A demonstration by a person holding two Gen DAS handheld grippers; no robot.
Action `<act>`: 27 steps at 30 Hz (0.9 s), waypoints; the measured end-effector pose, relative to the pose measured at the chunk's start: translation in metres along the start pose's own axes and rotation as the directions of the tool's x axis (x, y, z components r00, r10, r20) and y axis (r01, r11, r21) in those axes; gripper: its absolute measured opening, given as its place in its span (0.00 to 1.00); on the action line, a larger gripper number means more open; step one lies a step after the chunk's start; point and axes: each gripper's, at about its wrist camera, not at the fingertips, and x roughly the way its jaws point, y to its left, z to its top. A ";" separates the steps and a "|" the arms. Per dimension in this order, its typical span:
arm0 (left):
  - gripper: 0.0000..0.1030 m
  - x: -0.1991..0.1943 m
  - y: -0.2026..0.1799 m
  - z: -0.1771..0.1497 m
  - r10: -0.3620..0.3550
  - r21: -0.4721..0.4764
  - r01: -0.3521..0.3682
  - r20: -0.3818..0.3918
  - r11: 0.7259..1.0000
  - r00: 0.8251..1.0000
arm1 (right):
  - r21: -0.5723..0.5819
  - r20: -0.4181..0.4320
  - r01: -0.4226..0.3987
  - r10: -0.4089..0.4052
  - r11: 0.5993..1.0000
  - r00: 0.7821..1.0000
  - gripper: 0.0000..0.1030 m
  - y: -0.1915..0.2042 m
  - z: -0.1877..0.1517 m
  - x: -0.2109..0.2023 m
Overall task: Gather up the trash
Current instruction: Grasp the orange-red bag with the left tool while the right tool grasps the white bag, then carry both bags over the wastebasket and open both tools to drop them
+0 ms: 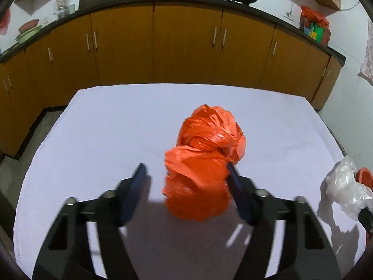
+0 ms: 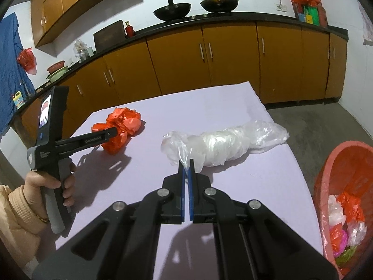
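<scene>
Between the spread fingers of the left gripper point(image 1: 186, 175), wide open, sat the orange bag point(image 1: 200, 163), touching the right finger only; best centred before closing. Ahead of the right gripper point(image 2: 186, 165), shut tight, a corner of the clear bag point(image 2: 223, 142) pinched; best lifted slowly toward the red bin point(image 2: 338, 186) at the right. Underneath, a pale cloth-covered table point(image 2: 244, 186); beyond the fingertips, yellow cabinets point(image 1: 186, 44) and woks point(image 2: 172, 11).
</scene>
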 end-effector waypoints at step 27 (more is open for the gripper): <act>0.15 -0.092 -0.077 -0.013 -0.203 0.141 0.186 0.118 0.972 0.972 | -0.008 0.135 0.055 -0.053 0.998 0.989 0.04 -0.018 0.010 -0.082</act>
